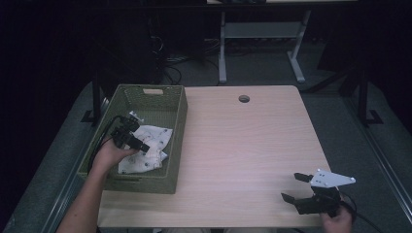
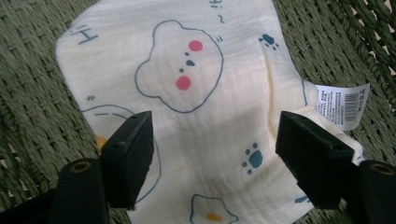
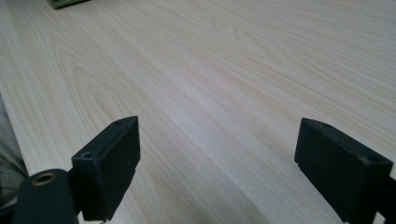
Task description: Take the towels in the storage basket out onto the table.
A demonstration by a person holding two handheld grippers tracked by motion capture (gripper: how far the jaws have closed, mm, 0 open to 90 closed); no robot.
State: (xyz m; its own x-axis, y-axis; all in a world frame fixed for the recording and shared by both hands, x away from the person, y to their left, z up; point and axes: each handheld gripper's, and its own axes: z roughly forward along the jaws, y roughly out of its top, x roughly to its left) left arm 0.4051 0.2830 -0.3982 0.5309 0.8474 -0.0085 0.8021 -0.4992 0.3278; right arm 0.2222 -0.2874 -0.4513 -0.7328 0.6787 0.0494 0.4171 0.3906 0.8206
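Left gripper (image 1: 138, 141) inside the green woven basket (image 1: 177, 121), held in the left hand (image 1: 111, 154); jaws spread wide, gripping nothing; poised just above the cream printed cloth (image 1: 145, 150), contact not discernible. Directly ahead of the jaws in the left gripper view: the cloth (image 2: 196, 116) lying flat on the basket's woven floor (image 2: 32, 112); bear face (image 2: 182, 65) printed beyond the jaw tips, blue paw print (image 2: 252, 157) between the jaws toward the right one, fried-egg motif (image 2: 212, 210) at the near edge; white care label (image 2: 343, 103) jutting from the cloth's edge just beyond and outside the right jaw.

Right gripper (image 1: 296, 187) well apart from the left, over the near right corner of the pale wooden table (image 1: 243, 145), held in the right hand (image 1: 337, 221); grey three-cornered plate (image 1: 333, 179) on top; jaws wide apart — nothing between them. Ahead of its jaws in the right gripper view: bare wood grain (image 3: 224, 70) only, with a corner of the basket (image 3: 65, 3) at the far upper left; whether resting on or hovering over the tabletop, undetermined.

Round cable hole (image 1: 244, 98) at the table's far edge — far ahead of both grippers.
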